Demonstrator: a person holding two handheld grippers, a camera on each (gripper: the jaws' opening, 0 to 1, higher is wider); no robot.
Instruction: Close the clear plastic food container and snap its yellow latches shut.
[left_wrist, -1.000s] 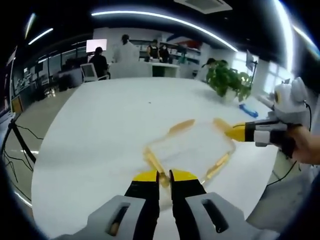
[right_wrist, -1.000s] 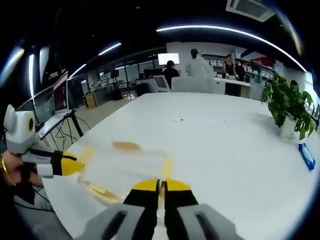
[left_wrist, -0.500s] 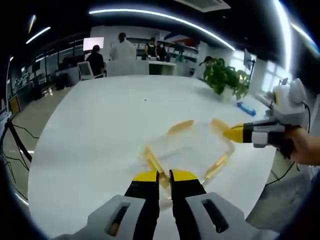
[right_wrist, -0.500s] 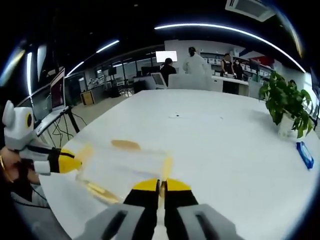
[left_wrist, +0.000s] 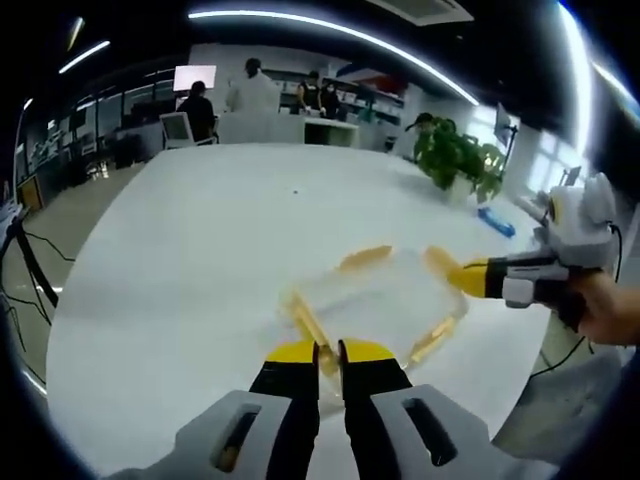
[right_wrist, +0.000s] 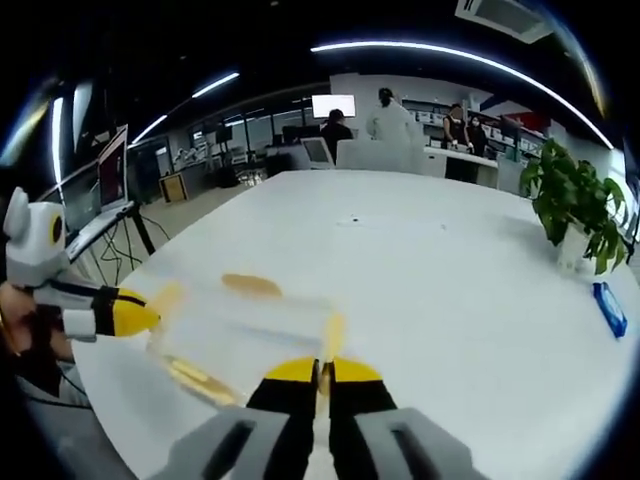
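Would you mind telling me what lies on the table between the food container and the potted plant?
Nothing: in the right gripper view, bare white table stretches from the container to the potted plant. A small blue object lies off to the side, near the plant.

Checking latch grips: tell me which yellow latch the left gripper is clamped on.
The left gripper is shut on the near-side latch, closest to its camera; the right gripper holds the opposite latch.

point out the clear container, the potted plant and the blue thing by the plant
clear container (left_wrist: 375, 295), left gripper view, on its clear lid
potted plant (right_wrist: 572, 205), right gripper view, on its leaves
blue thing (right_wrist: 611, 310), right gripper view, on its top face
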